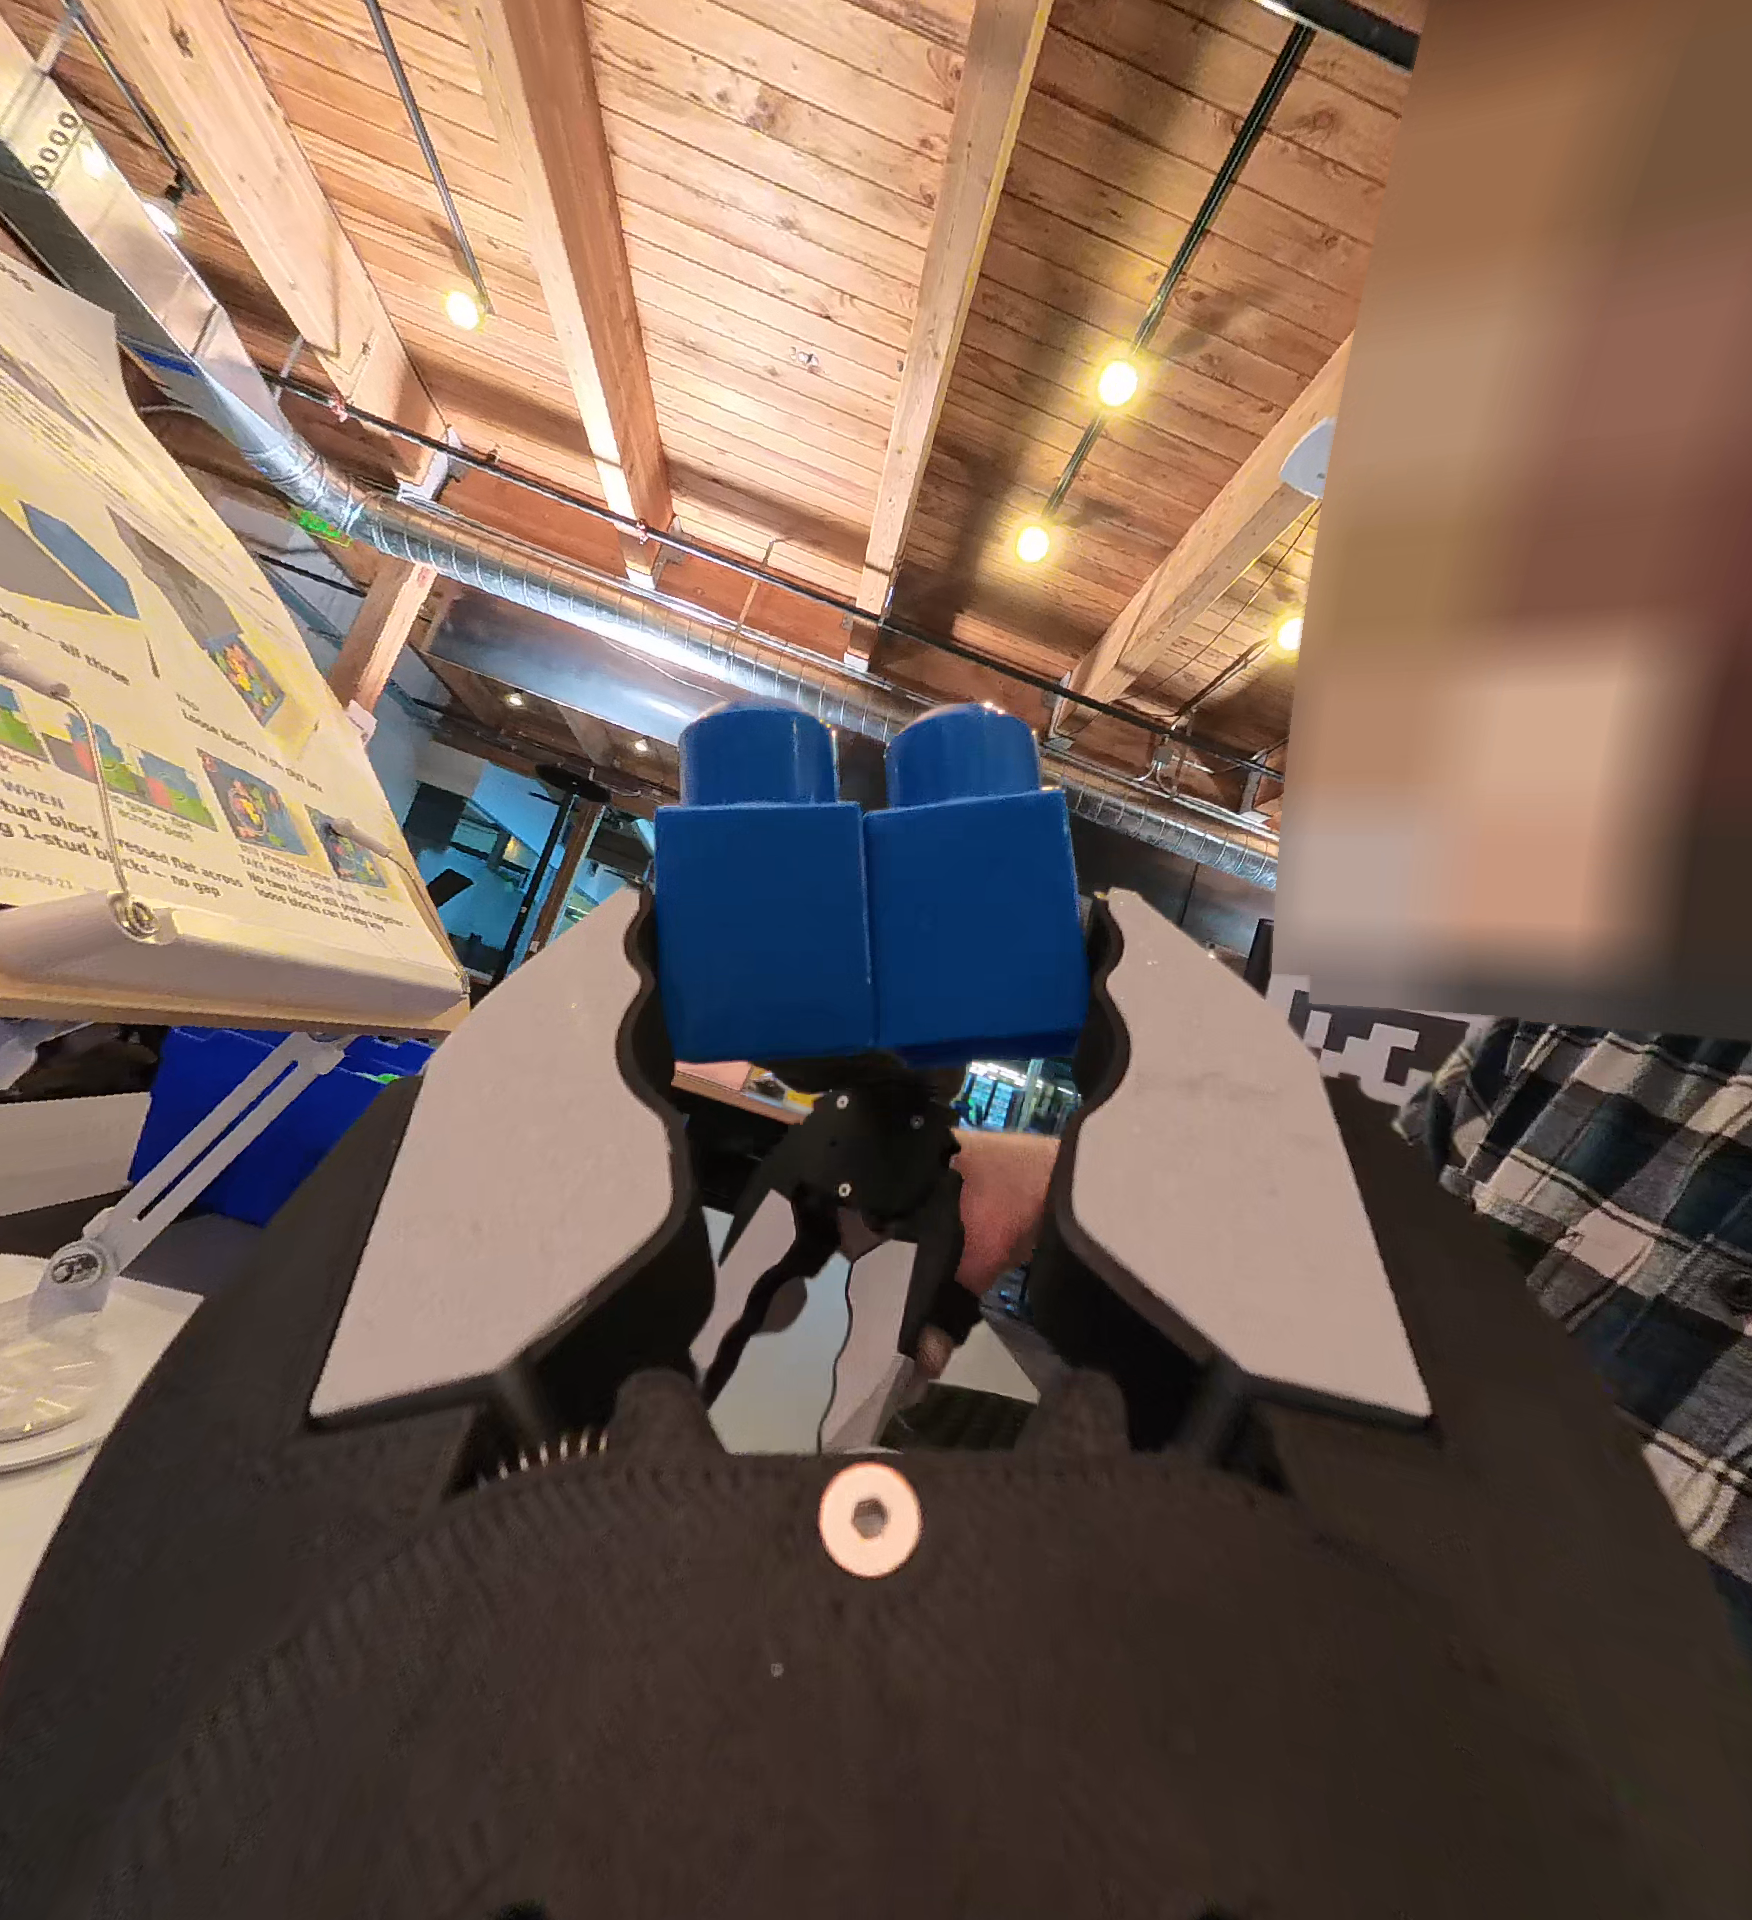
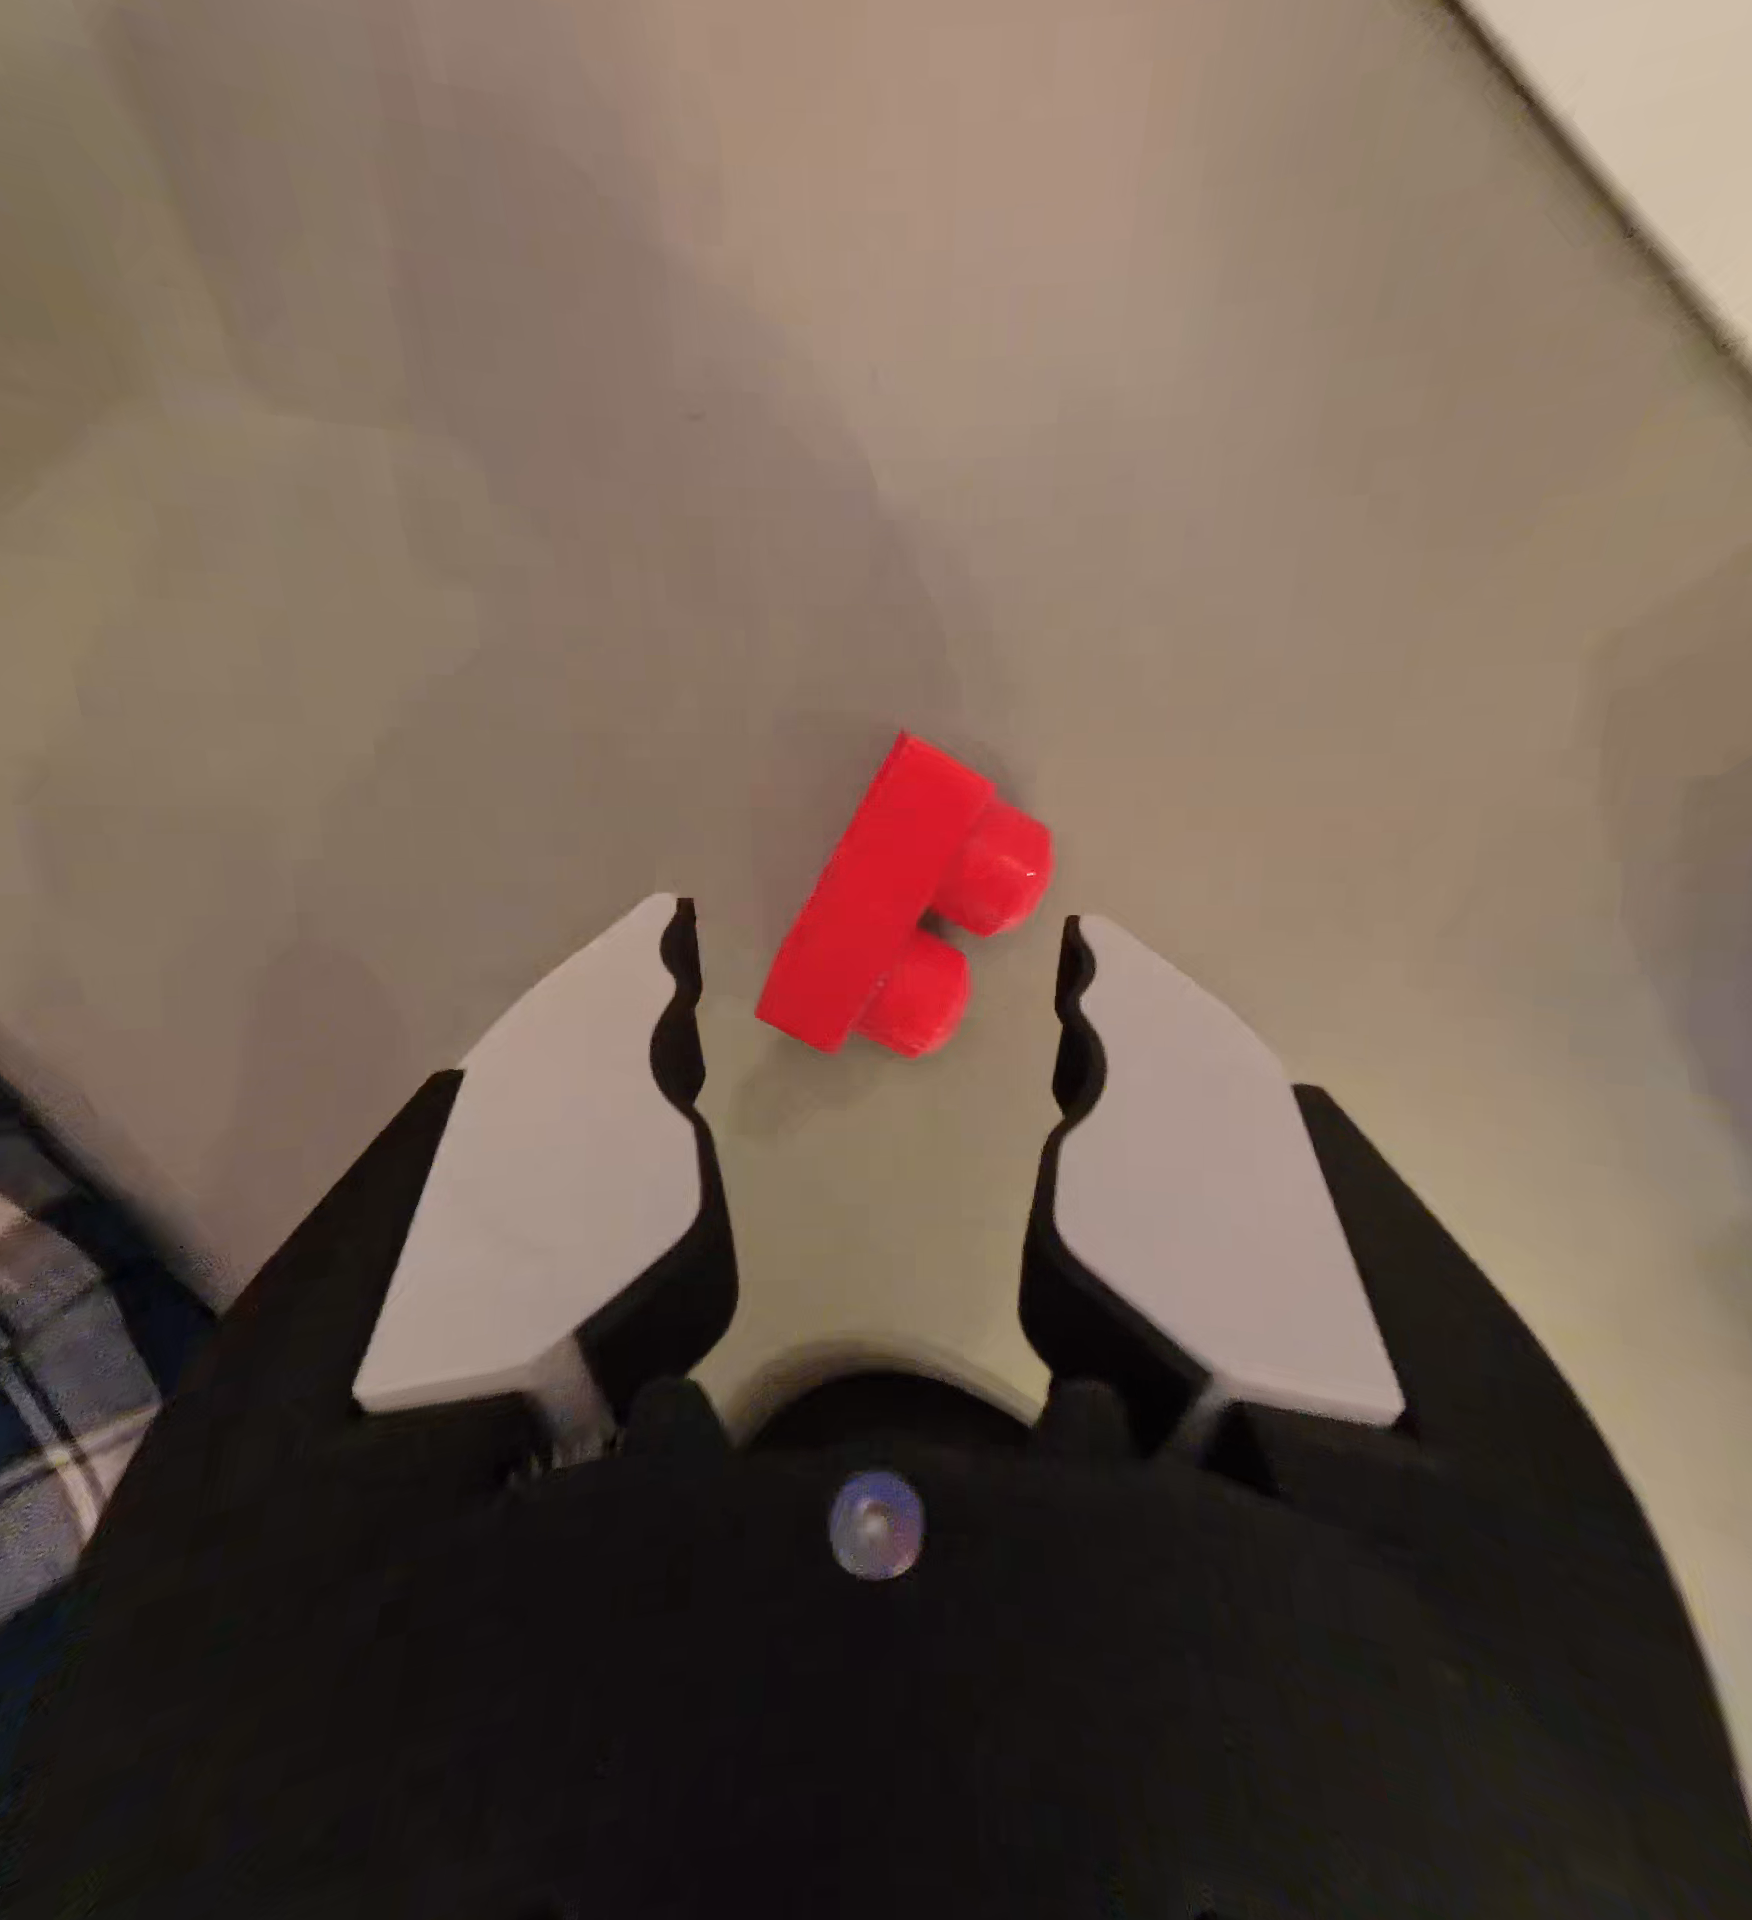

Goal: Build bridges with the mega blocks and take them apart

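Observation:
In the left wrist view my left gripper (image 1: 870, 966) is shut on two blue one-stud blocks (image 1: 867, 925) held side by side, studs up, raised toward the ceiling. Both pads press on the outer sides of the pair. In the right wrist view my right gripper (image 2: 877, 977) is open and points down at the grey table (image 2: 436, 520). A red two-stud block (image 2: 893, 904) lies on its side on the table just ahead of and between the fingertips, studs toward the right. The pads stand apart from it on both sides. The right gripper (image 1: 851, 1195) also shows low behind the blue blocks.
An instruction sheet on a white stand (image 1: 124, 675) is at the left. A blue bin (image 1: 228, 1112) sits below it. A person in a plaid shirt (image 1: 1630, 1247) is at the right. The table's edge (image 2: 1630, 239) runs across the upper right. There is about 25 cm between the tips of the two grippers.

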Available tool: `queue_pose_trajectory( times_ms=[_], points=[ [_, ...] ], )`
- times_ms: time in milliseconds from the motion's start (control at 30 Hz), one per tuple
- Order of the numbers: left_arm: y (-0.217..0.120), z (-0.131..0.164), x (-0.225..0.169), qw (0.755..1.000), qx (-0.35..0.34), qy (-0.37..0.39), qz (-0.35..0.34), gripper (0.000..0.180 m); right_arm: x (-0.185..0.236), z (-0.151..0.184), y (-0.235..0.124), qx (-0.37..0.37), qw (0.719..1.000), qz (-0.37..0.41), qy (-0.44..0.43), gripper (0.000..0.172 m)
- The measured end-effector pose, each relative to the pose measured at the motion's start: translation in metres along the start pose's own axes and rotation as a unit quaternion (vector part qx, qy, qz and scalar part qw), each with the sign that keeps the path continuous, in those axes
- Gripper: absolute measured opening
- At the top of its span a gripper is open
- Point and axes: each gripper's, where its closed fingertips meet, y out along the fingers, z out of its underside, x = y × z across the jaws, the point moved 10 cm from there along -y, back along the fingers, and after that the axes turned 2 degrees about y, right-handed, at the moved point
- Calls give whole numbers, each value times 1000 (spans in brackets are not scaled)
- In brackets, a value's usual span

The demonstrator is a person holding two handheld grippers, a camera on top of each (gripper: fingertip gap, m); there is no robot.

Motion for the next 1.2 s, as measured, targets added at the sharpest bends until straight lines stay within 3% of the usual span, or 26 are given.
queue_pose_trajectory(
  times_ms=[67,167,267,400,467,533,600,733,800,1000,1100,1200],
  points=[
    [3,2,-1,1000,7,0,5,76,0,10,9,-7,999,-10,31,66],
    [7,6,-2,1000,16,-2,7,76,-12,22,23,-31,996,-26,80,46],
    [9,7,-3,1000,23,1,9,76,-17,24,30,-66,986,-87,127,46],
    [10,8,-2,1000,24,-1,9,76,-15,21,31,-71,989,-70,107,46],
    [10,9,-2,1000,24,-2,9,76,-8,16,30,-60,996,-33,57,45],
    [11,9,-2,1000,29,2,6,76,1,10,26,-30,996,72,-33,45],
    [10,9,-1,1000,29,1,4,76,15,4,27,14,971,189,-144,46],
    [11,10,-1,999,33,2,4,76,39,4,36,45,938,237,-247,47],
    [12,10,-2,999,36,5,3,76,54,7,38,44,930,239,-274,59],
    [13,11,-2,999,37,4,8,76,77,21,24,7,936,187,-297,64],
    [14,11,-3,999,38,4,10,76,51,13,11,-63,988,33,-138,67],
    [14,12,-3,999,39,2,12,76,12,3,4,-99,991,-85,-37,54]
  ],
)
